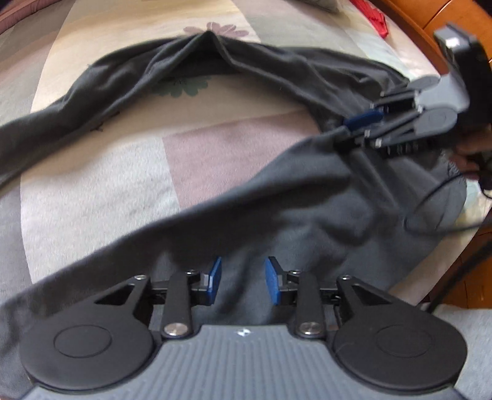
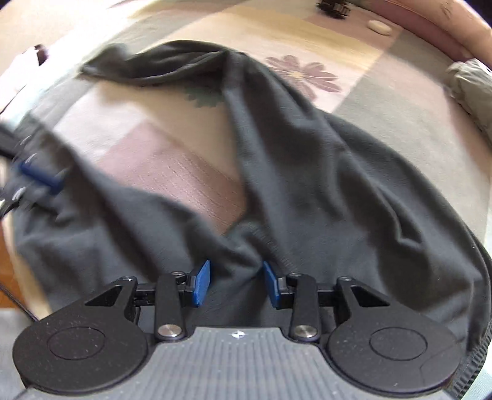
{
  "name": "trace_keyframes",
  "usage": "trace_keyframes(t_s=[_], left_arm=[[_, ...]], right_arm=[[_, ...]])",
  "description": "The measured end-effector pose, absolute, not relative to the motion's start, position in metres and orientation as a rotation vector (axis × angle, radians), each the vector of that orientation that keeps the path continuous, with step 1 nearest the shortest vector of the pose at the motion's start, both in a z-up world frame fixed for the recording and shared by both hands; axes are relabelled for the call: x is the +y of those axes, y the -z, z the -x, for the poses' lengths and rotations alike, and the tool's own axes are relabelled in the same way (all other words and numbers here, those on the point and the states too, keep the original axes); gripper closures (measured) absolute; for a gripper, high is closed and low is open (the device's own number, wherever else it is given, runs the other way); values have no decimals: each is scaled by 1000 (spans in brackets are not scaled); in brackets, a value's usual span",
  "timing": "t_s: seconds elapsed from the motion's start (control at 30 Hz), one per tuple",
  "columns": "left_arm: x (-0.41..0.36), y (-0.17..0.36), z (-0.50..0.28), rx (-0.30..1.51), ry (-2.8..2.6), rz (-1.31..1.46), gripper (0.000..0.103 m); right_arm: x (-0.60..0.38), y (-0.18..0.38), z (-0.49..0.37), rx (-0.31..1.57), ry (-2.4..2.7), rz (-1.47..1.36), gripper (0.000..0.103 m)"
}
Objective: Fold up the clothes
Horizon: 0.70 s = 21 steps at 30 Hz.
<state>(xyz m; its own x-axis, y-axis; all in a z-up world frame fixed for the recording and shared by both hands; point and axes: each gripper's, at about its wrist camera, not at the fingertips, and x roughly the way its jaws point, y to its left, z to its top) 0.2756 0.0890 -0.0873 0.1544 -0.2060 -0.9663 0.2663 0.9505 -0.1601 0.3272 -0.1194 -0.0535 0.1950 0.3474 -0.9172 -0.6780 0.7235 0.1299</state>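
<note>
Dark grey trousers [image 1: 307, 197] lie on a patchwork bedspread [image 1: 92, 190], the legs spread apart in a V and the waist part near me. My left gripper [image 1: 243, 283] is open, its blue pads just above the waist cloth, nothing between them. My right gripper [image 2: 236, 284] is also open, over the waist cloth where the two legs meet [image 2: 246, 240]. In the left wrist view the right gripper [image 1: 363, 123] shows at the right, low over the cloth. In the right wrist view the left gripper [image 2: 40, 178] is a blur at the left edge.
The bedspread [image 2: 384, 101] has pastel squares and flower prints. A red object [image 1: 372, 15] lies at the far right by a wooden bed frame [image 1: 455, 27]. A folded grey-green cloth [image 2: 473, 89] and a small white object [image 2: 379, 27] lie at the far edge. A black cable [image 1: 436, 215] hangs at the right.
</note>
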Motion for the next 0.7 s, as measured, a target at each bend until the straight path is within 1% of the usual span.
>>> trace_keyframes(t_s=[0.03, 0.07, 0.1, 0.17, 0.23, 0.33, 0.43, 0.53, 0.63, 0.7], left_arm=[[93, 92, -269, 1388, 326, -45, 69], [98, 93, -261, 1376, 325, -32, 66], [103, 93, -255, 1394, 320, -29, 64], [111, 91, -247, 1449, 310, -33, 64], [121, 81, -243, 1440, 311, -39, 64], [139, 72, -247, 1376, 297, -93, 63], [162, 79, -253, 1289, 271, -161, 62], [179, 89, -249, 1183, 269, -249, 62], [190, 94, -236, 1068, 316, -296, 53], [197, 96, -225, 1033, 328, -286, 51]], right_arm=[[-120, 53, -334, 1173, -729, 307, 62], [-121, 53, -336, 1182, -736, 300, 62], [-122, 52, -339, 1190, -742, 295, 62], [-126, 49, -333, 1190, -761, 320, 60], [-130, 47, -326, 1197, -770, 354, 60], [-141, 41, -312, 1222, -735, 321, 58], [-146, 37, -294, 1237, -668, 255, 56], [-134, 35, -267, 1191, -535, 178, 56], [-112, 34, -240, 1114, -378, 100, 54], [-91, 40, -222, 1077, -280, 63, 50]])
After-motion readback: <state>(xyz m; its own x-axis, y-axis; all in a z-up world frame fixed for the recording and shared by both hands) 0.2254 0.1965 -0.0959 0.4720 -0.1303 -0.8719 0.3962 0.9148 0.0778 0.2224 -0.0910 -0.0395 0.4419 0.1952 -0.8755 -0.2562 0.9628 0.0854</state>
